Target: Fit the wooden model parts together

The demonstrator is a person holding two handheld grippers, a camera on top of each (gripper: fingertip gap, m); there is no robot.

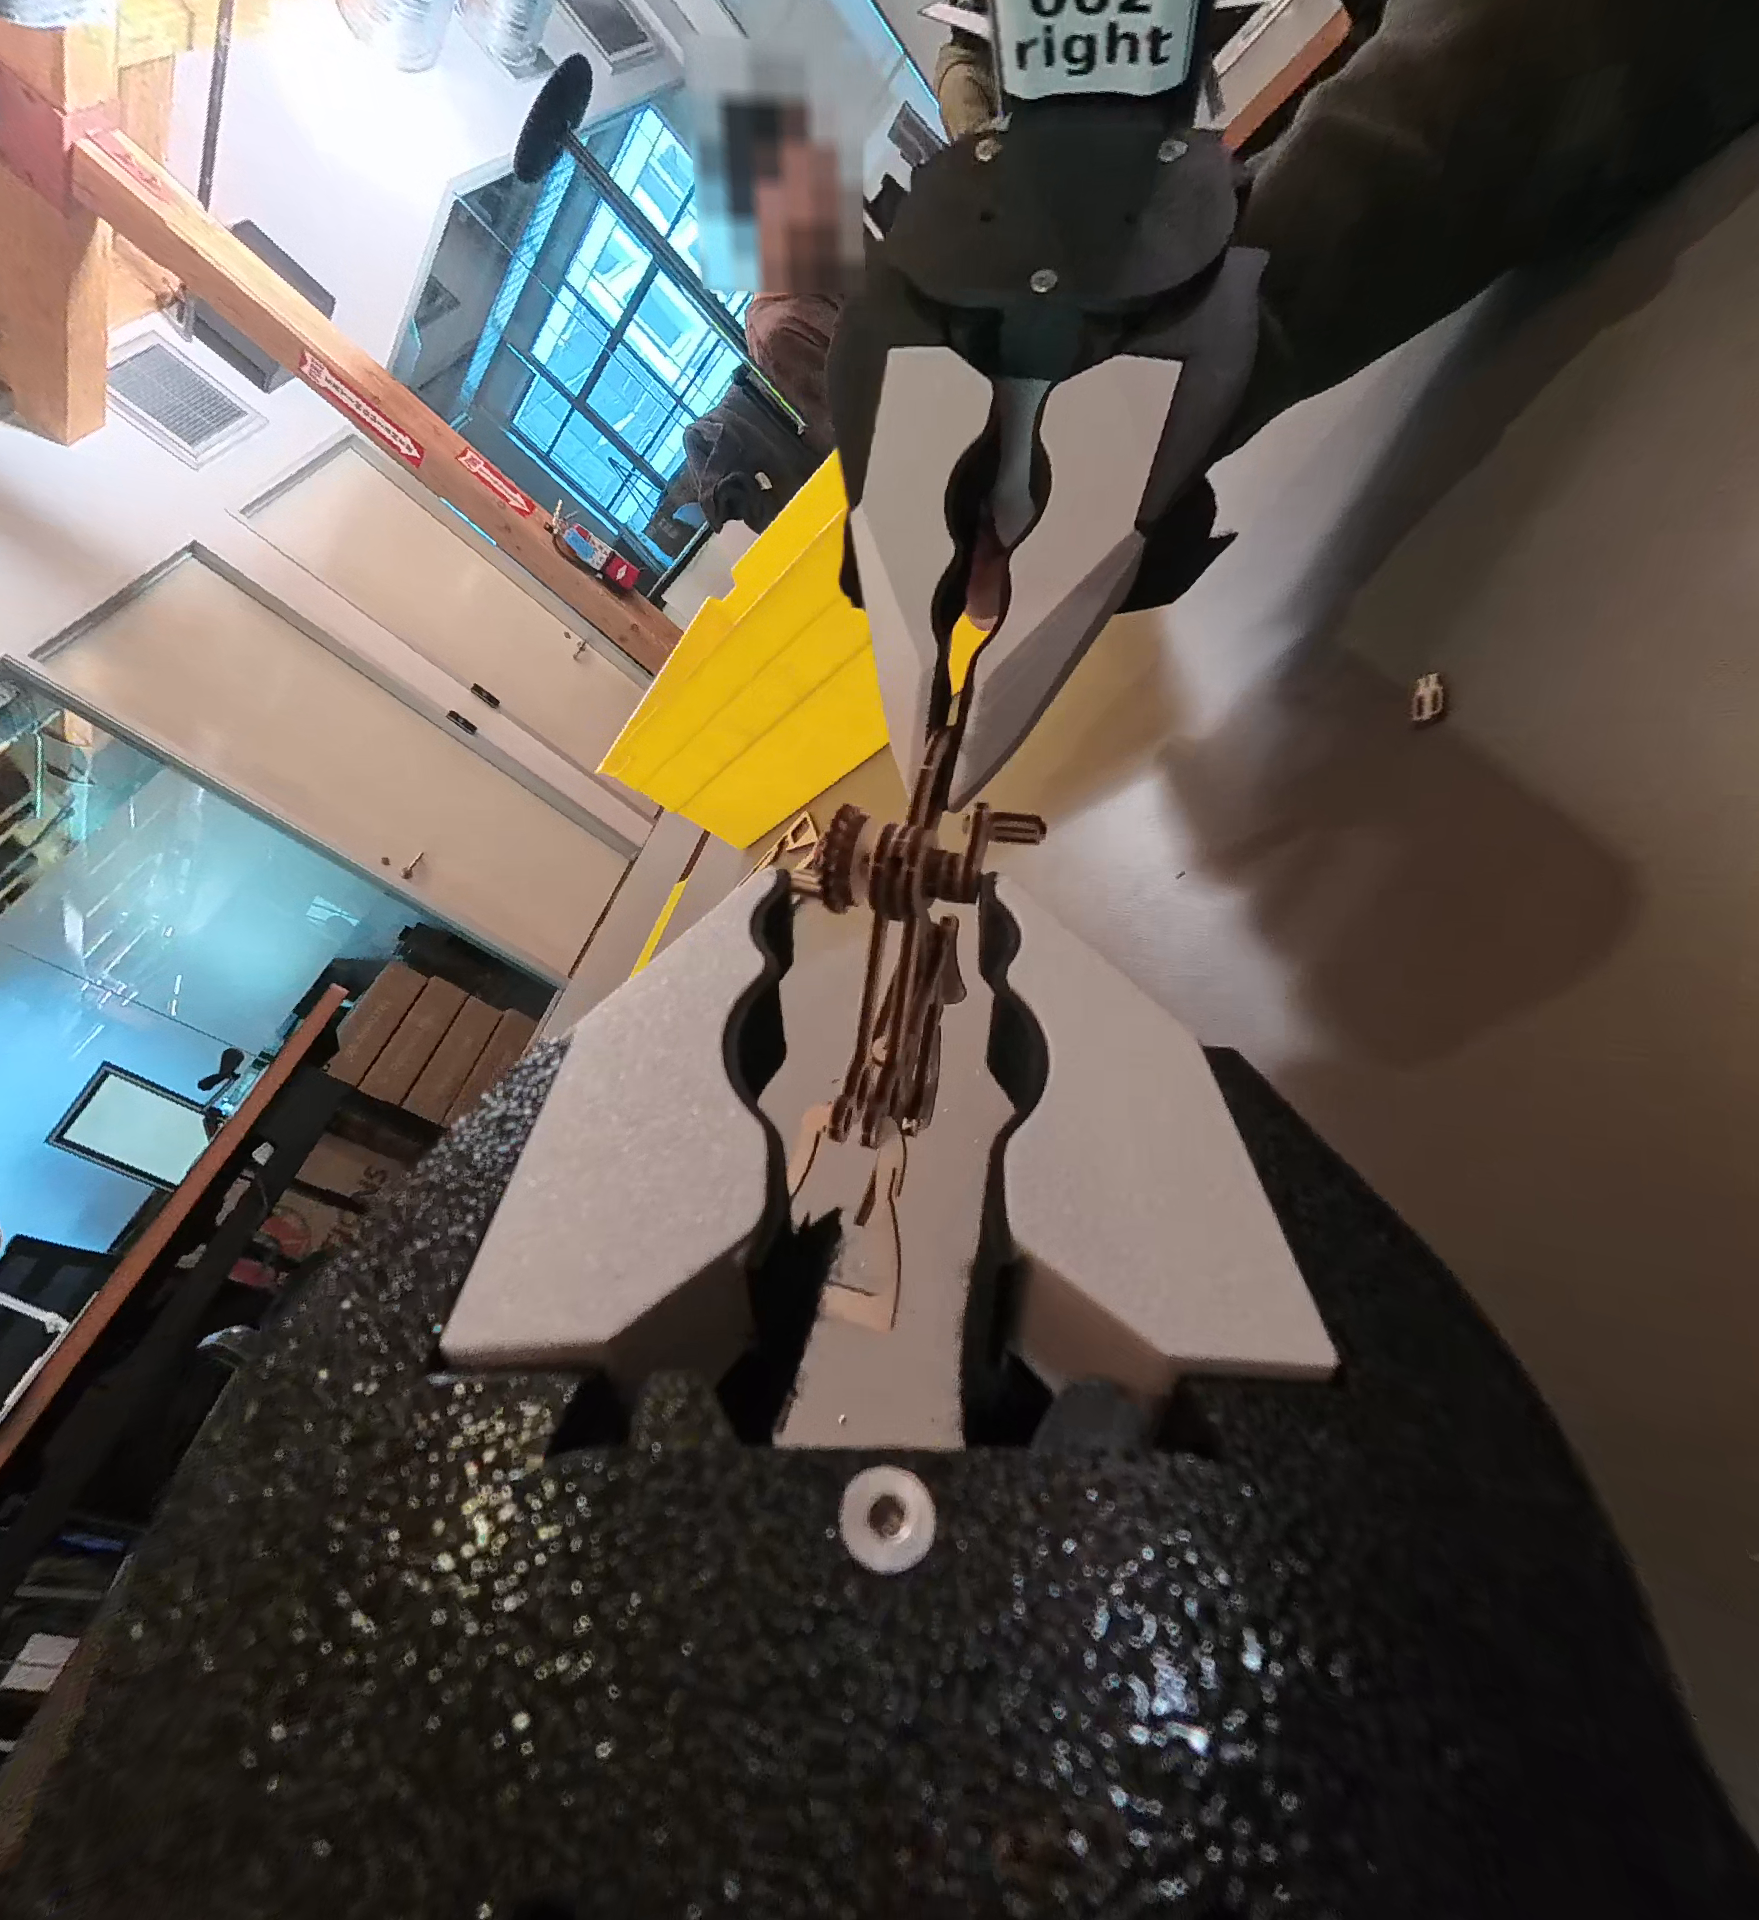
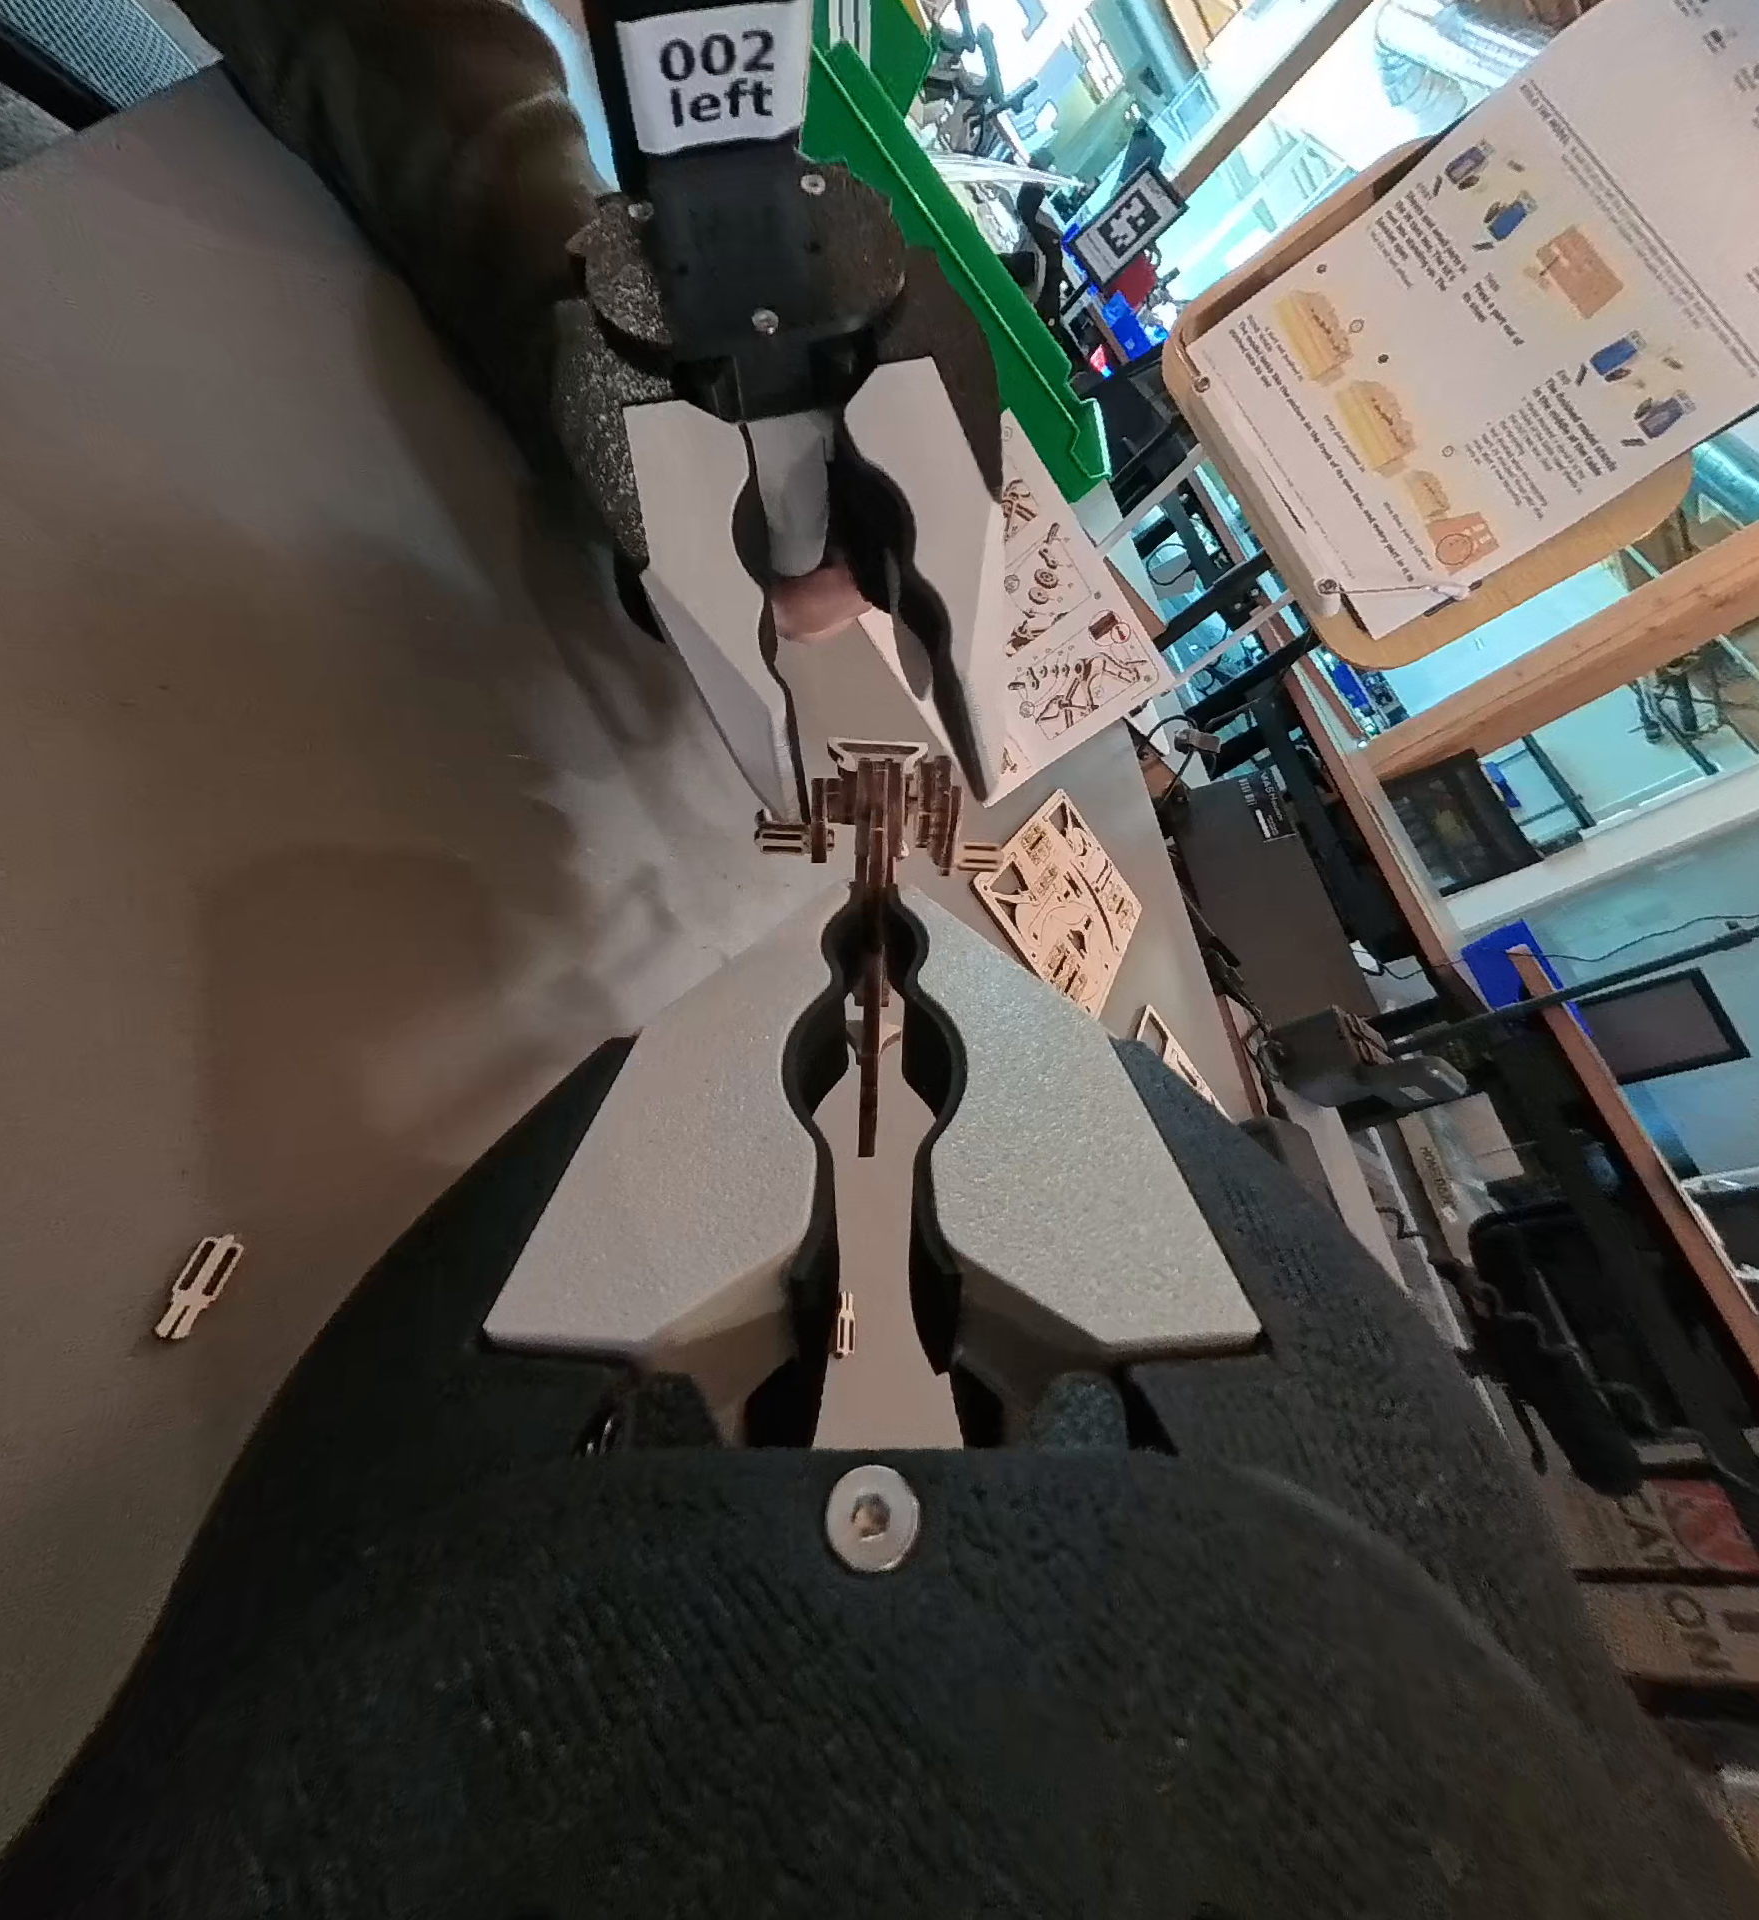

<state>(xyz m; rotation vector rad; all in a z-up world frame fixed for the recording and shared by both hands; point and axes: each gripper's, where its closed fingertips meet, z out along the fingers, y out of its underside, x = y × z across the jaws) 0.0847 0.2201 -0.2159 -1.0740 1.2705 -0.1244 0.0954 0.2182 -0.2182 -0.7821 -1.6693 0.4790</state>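
Your left claw (image 1: 885, 894) fills the foreground of the left wrist view, its grey fingers parted with a gap to either side of the wooden model (image 1: 911, 935), whose lower struts hang between them; whether a fingertip touches the axle end you cannot tell from here. Opposite, your right claw (image 1: 942, 748) is clamped on the model's upper strut, carrying it above the grey worktop (image 1: 1477, 1143). Behind: yellow bin (image 1: 750, 707); one small wooden piece (image 1: 1428, 698) lying well apart on the worktop. Right wrist view, item by item: right claw (image 2: 870, 894) pinching a thin dark strut; model (image 2: 870, 810) with gear stack and both axle ends already fitted; left claw (image 2: 880, 795) spread round the gear cluster, one fingertip at the axle end. Loose stock on the worktop: slotted connector (image 2: 200, 1285), a second connector (image 2: 843, 1325) seen between your fingers, part sheet (image 2: 1062, 904) with pieces not yet punched out, instruction sheet (image 2: 1072, 623), green bin (image 2: 958, 260). Judgement: core sub-assembly done; loose connectors and sheet parts remain, so the build looks partway through.
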